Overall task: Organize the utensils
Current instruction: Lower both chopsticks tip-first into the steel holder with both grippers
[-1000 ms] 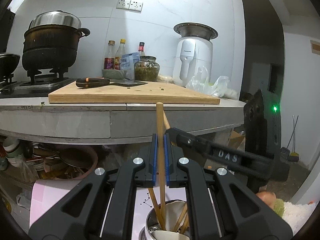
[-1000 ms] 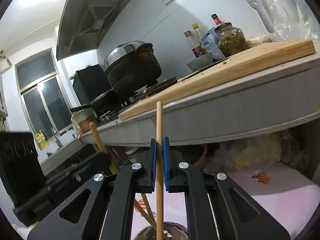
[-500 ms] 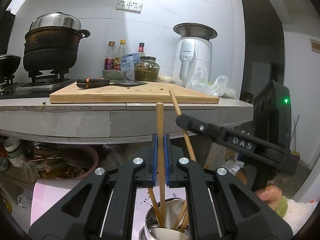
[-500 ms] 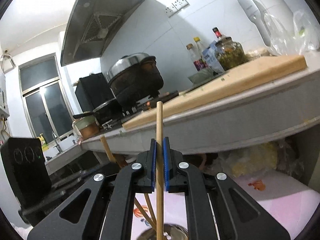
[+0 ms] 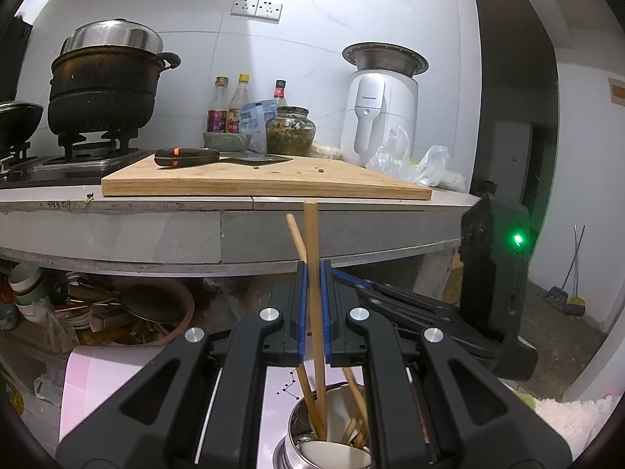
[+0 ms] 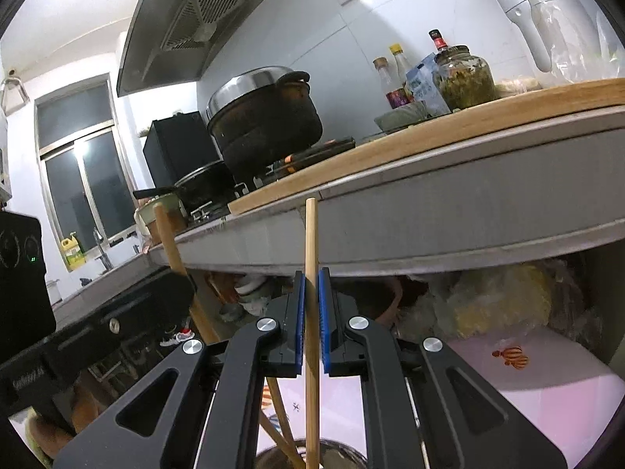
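Here, at centre frame in both views, the left gripper (image 5: 312,273) and right gripper (image 6: 311,279) each pinch an upright chopstick (image 5: 314,273) whose lower end dips into the steel holder (image 5: 308,434) below.

Matt black plastic is seen on the left gripper (image 5: 314,308), with ribbed blue pads (image 5: 300,312) pressed on a pale, smooth wooden chopstick (image 5: 312,258); same finish on the right gripper (image 6: 311,308) and its chopstick (image 6: 311,273); below the fingers a shiny steel holder (image 5: 300,426) is made out; beyond the fingertips a raw-looking wooden cutting board (image 5: 265,183) is laid on a rough grey stone counter (image 5: 117,230); a sooty, dull black pot (image 5: 103,93) is topped with a polished metal lid (image 5: 113,37); glossy white tiles (image 5: 312,31) behind; a clear glass jar (image 5: 291,131) too.
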Action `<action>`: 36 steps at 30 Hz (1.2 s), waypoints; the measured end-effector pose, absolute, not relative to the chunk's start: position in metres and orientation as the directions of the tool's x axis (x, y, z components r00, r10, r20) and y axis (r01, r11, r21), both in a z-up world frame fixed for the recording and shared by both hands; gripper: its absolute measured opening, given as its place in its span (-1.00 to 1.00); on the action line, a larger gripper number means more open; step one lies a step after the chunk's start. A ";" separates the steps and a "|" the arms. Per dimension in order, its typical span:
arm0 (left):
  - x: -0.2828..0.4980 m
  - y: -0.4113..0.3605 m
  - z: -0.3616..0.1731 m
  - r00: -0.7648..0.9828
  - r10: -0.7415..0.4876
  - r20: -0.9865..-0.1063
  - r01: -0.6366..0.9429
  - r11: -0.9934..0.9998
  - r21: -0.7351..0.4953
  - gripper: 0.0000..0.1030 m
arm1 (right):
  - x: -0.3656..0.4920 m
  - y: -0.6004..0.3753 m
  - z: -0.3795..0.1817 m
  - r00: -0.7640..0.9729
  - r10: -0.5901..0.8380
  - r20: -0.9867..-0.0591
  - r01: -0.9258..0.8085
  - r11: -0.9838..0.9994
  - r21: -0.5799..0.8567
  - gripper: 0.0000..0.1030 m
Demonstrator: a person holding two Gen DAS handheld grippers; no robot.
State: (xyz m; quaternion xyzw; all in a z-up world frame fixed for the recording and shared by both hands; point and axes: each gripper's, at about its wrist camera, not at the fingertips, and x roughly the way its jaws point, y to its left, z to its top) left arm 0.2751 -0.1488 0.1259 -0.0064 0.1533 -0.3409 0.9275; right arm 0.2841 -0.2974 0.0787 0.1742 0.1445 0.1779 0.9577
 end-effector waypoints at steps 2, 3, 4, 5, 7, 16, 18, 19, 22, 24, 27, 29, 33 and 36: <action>0.276 -0.148 0.126 0.718 -0.637 -0.280 0.631 0.766 -0.124 -0.89 | 0.278 -0.299 0.078 0.896 0.388 -0.216 -0.289 0.878 0.381 -0.86; 0.276 -0.148 0.125 0.718 -0.637 -0.280 0.630 0.766 -0.126 -0.89 | 0.274 -0.300 0.077 0.898 0.384 -0.216 -0.287 0.881 0.376 -0.86; 0.276 -0.148 0.125 0.718 -0.637 -0.280 0.630 0.766 -0.128 -0.89 | 0.269 -0.301 0.077 0.899 0.380 -0.216 -0.285 0.885 0.368 -0.86; 0.276 -0.147 0.125 0.716 -0.639 -0.281 0.631 0.765 -0.131 -0.89 | 0.266 -0.302 0.078 0.902 0.374 -0.217 -0.281 0.889 0.361 -0.86; 0.276 -0.147 0.124 0.714 -0.641 -0.282 0.632 0.764 -0.135 -0.89 | 0.257 -0.303 0.079 0.907 0.362 -0.215 -0.276 0.897 0.345 -0.86; 0.274 -0.146 0.123 0.708 -0.650 -0.276 0.643 0.755 -0.128 -0.89 | 0.209 -0.297 0.082 0.939 0.281 -0.199 -0.235 0.946 0.223 -0.86; 0.272 -0.146 0.122 0.703 -0.658 -0.269 0.651 0.748 -0.127 -0.89 | 0.198 -0.292 0.081 0.946 0.258 -0.197 -0.224 0.958 0.178 -0.86; 0.272 -0.146 0.122 0.702 -0.661 -0.265 0.656 0.745 -0.122 -0.89 | 0.193 -0.289 0.080 0.949 0.246 -0.197 -0.218 0.963 0.156 -0.86; 0.269 -0.145 0.119 0.694 -0.673 -0.256 0.668 0.735 -0.118 -0.89 | 0.181 -0.282 0.076 0.956 0.217 -0.198 -0.200 0.974 0.102 -0.86; 0.268 -0.144 0.117 0.688 -0.682 -0.248 0.677 0.726 -0.118 -0.89 | 0.175 -0.278 0.073 0.959 0.203 -0.199 -0.191 0.978 0.080 -0.86; 0.266 -0.143 0.114 0.681 -0.692 -0.240 0.687 0.717 -0.118 -0.89 | 0.168 -0.276 0.068 0.959 0.198 -0.202 -0.187 0.980 0.074 -0.86; 0.265 -0.141 0.111 0.673 -0.702 -0.233 0.696 0.708 -0.121 -0.89 | 0.165 -0.275 0.065 0.959 0.195 -0.205 -0.184 0.980 0.070 -0.86; 0.261 -0.141 0.104 0.660 -0.715 -0.231 0.711 0.694 -0.117 -0.89 | 0.164 -0.273 0.059 0.957 0.194 -0.217 -0.183 0.981 0.070 -0.86; 0.257 -0.141 0.099 0.652 -0.722 -0.232 0.717 0.687 -0.119 -0.89 | 0.165 -0.272 0.052 0.952 0.197 -0.234 -0.183 0.980 0.079 -0.86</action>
